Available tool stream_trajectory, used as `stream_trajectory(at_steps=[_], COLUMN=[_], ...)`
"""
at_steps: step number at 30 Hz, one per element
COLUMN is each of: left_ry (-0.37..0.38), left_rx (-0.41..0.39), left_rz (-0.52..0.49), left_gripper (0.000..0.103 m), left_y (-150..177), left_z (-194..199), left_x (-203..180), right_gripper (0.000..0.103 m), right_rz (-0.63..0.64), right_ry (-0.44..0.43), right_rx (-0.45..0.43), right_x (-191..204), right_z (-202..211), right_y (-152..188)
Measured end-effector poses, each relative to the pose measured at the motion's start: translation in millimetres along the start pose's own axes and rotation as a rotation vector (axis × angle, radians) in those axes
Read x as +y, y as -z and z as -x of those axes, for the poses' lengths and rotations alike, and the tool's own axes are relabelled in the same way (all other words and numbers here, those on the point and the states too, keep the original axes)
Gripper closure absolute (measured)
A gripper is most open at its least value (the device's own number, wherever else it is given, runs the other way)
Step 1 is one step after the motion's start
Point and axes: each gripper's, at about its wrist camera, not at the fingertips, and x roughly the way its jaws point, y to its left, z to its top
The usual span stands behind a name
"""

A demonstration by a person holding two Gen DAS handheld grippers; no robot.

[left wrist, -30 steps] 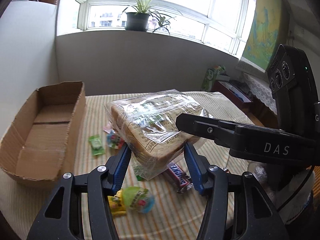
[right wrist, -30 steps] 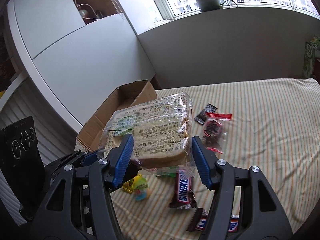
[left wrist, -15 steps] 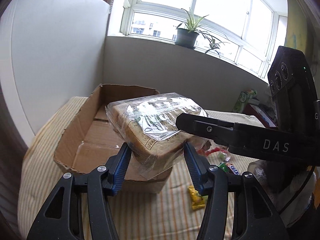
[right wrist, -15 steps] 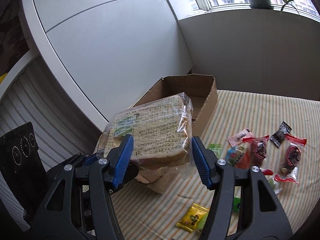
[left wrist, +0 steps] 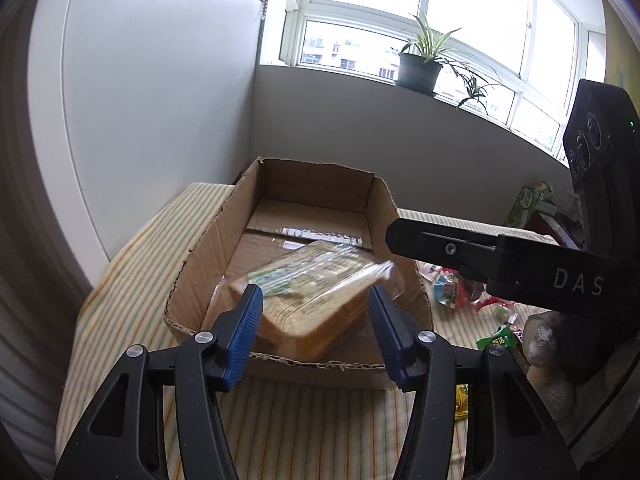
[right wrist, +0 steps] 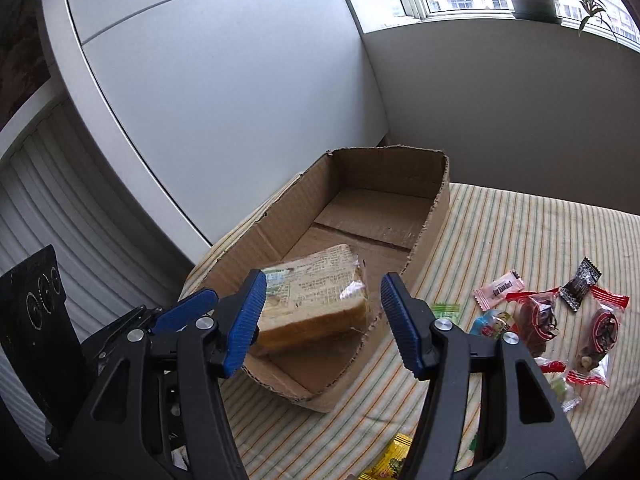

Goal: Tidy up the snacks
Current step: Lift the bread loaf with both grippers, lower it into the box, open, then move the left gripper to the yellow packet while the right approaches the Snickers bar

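Bread pack (left wrist: 308,300) now over box (left wrist: 200,264), between left hand-held gripper (left wrist: 314,316) pads

1. The bread bag (left wrist: 308,300) was up in the air, between the pads of the left gripper (left wrist: 315,294) and the right gripper (right wrist: 324,280) — now it lies low and tilted inside the cardboard box (left wrist: 208,256).
2. The box was off at 9 o'clock — now it sits at 12 o'clock.
3. The loose sweets (right wrist: 536,316) were under the bread. Now they are at 3 o'clock.
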Motion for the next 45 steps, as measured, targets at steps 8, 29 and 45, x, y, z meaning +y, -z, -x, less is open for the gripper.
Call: stream_trajectory(at_steps=[8,29,45], left_ry=[0.054,0.230,0.236], left_rx=[-0.006,0.114,0.241], left_rz=[-0.017,-0.156,-0.183], left_gripper=[0.049,0.049,0.070], left_y=[-2.0,34.3,64.9], left_z=[4.4,7.5,-22.3], left_x=[-18.0,-84.4,-95.5], right_gripper=[0.034,0.034,0.047], right_rz=[-0.014,-0.057,-0.006], right_ry=[0.092,0.282,0.304], right_rx=[-0.029,0.082,0.156], right_x=[-32.5,-112.4,-109.2], right_z=[47.5,88.2,68.0], right_y=[11.9,86.5,110.7])
